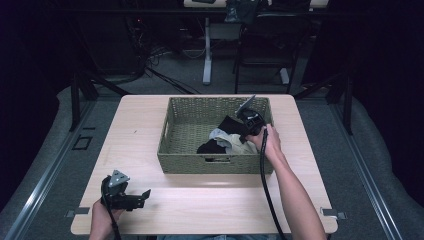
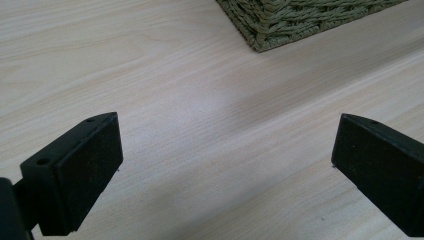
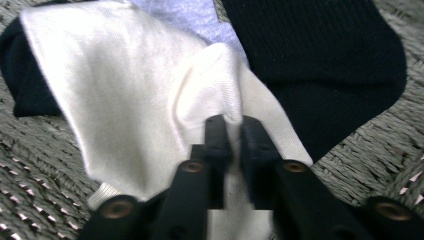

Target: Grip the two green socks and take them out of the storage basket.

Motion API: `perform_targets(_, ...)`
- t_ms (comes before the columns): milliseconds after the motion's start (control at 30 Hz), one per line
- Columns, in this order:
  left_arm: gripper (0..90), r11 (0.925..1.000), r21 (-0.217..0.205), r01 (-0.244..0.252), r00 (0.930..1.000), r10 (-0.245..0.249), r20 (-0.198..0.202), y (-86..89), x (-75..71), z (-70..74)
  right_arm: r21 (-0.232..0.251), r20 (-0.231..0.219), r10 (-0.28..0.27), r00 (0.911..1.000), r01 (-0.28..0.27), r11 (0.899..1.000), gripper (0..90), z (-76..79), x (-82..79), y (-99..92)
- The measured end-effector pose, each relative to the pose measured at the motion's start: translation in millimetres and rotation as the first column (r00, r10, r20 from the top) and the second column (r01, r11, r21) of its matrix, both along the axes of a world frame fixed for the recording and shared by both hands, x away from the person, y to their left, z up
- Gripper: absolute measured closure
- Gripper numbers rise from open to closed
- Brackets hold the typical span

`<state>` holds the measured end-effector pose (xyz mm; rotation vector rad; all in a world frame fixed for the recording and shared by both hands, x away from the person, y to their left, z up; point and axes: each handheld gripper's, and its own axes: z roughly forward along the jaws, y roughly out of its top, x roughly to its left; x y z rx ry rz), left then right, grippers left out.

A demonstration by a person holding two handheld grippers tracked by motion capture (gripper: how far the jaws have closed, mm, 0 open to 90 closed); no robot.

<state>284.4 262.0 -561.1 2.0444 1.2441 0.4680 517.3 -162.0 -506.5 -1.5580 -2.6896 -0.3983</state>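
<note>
Right gripper (image 3: 231,131) is down inside the woven basket (image 1: 176,131), jaws pinched together on a fold of the white sock (image 3: 125,95). In the right gripper view a ridge of the fabric bunches up between the two jaw tips, so I judge the grip is made. The sock is not yet raised: it lies on the basket floor, draped over the other laundry.

Left gripper (image 1: 131,200) rests at the near left of the desk (image 1: 210,205), well apart from the basket, jaws wide apart and nothing between them. The left gripper view looks across bare wood toward one basket corner (image 2: 260,42).

Progress, as I read it: the work appears to be pulling socks out of the basket. Nothing lies out on the desk, so I take this as the first pick, or close to it. Grasp done; lift, carry-out and placing all remain, then the rest of the pile.

Basket contents:
- white sock, held, near the front right of the basket (image 1: 239,144)
- black sock (image 3: 320,65), just beside the white one and partly under it
- a dark piece (image 3: 25,85) under the white sock's other edge; same or separate item, cannot tell
- a pale grey-blue piece (image 3: 180,14) behind the white sock

The remaining basket floor looks bare weave.
</note>
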Motion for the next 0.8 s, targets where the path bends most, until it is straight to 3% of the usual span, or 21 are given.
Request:
perform_targets(467, 0.1, 1.0000, 0.001, 0.002, 1.0000, -0.002, 0.003, -0.7, 0.4, 0.1, 0.053, 0.139, 0.003, 0.9903, -0.010, 0.999, 85.3, 59.8, -19.8, -6.5)
perform_targets(800, 0.1, 1.0000, 0.001, 0.002, 1.0000, -0.002, 0.004, -0.5, -0.4, 0.4, 0.045, 0.187, 0.021, 0.9822, -0.030, 0.999, 85.5, 93.4, -25.6, -7.8)
